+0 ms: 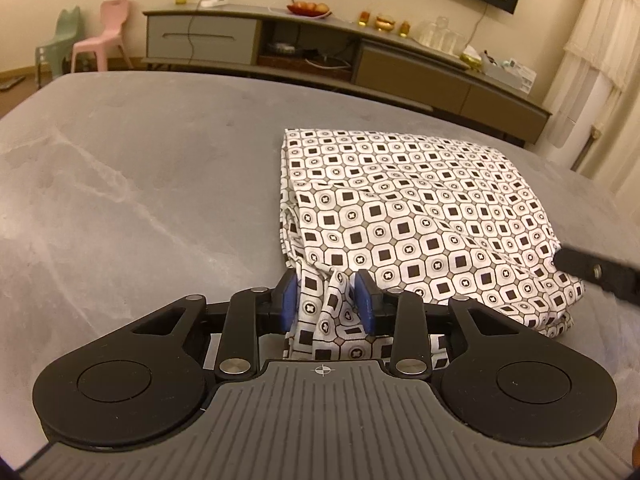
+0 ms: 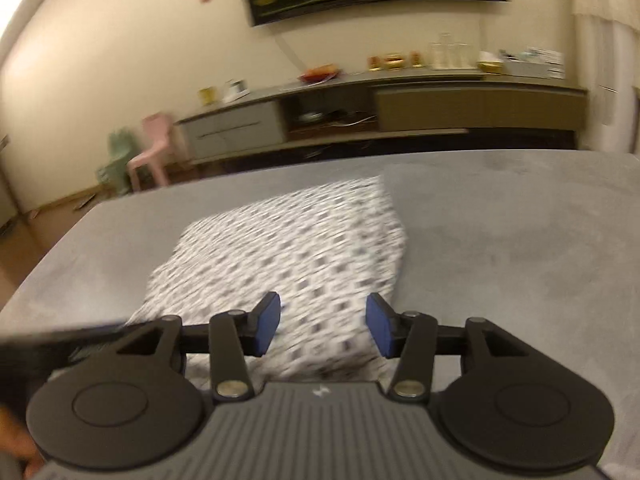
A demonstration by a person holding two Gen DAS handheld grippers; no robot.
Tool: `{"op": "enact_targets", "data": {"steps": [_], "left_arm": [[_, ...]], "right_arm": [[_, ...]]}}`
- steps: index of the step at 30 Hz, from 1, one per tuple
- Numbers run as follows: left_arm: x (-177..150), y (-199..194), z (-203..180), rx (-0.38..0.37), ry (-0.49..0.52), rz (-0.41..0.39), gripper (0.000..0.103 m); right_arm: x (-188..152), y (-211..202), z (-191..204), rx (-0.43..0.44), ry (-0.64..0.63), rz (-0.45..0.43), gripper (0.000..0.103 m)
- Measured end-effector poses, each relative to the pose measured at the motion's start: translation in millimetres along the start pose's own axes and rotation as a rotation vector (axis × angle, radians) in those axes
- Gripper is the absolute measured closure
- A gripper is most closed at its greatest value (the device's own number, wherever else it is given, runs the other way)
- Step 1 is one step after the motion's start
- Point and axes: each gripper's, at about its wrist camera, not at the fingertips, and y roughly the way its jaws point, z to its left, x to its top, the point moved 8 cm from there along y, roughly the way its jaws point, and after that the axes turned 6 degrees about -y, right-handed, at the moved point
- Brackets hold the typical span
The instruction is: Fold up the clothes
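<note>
The left gripper [image 1: 326, 300] stands narrowly parted around a bunched corner of the patterned garment [image 1: 404, 216] on the grey bench [image 1: 132, 168], not visibly clamped. The right gripper [image 2: 323, 330] is wide, empty. Close both on matching near corners before folding.

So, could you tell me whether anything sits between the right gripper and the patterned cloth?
Nothing visible does. The right gripper is open directly over the patterned cloth, with only bare grey surface beside it. The left gripper already has a bunch of it between its pads.

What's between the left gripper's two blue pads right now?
A bunched corner of the patterned cloth sits between the left gripper pads, though the pads look apart, not pinching. Shows in the left wrist view.
</note>
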Motion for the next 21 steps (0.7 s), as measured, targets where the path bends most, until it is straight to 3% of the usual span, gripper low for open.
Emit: {"op": "enact_targets", "data": {"steps": [3,5,8,13,16,21], "left_arm": [[2,2,0,0.001,0.005,-0.001,0.079],[3,2,3,-0.003,0.000,0.003,0.078],[3,-10,9,0.004,-0.032,-0.010,0.080],[8,-64,-1,-0.027,-0.021,-0.138,0.083],[3,-63,-23,-0.072,0.057,-0.116,0.082],[-8,-30,-27,-0.052,0.106,-0.024,0.081]], "right_arm": [[-19,18,24,-0.038,-0.142,0.059,0.060],[-24,18,33,-0.076,-0.221,0.050,0.059],[-10,5,34,-0.079,-0.195,0.050,0.064],[18,-9,30,-0.097,-0.165,0.007,0.064],[21,9,29,-0.094,-0.164,0.035,0.064],[1,38,21,-0.082,-0.146,0.106,0.066]]}}
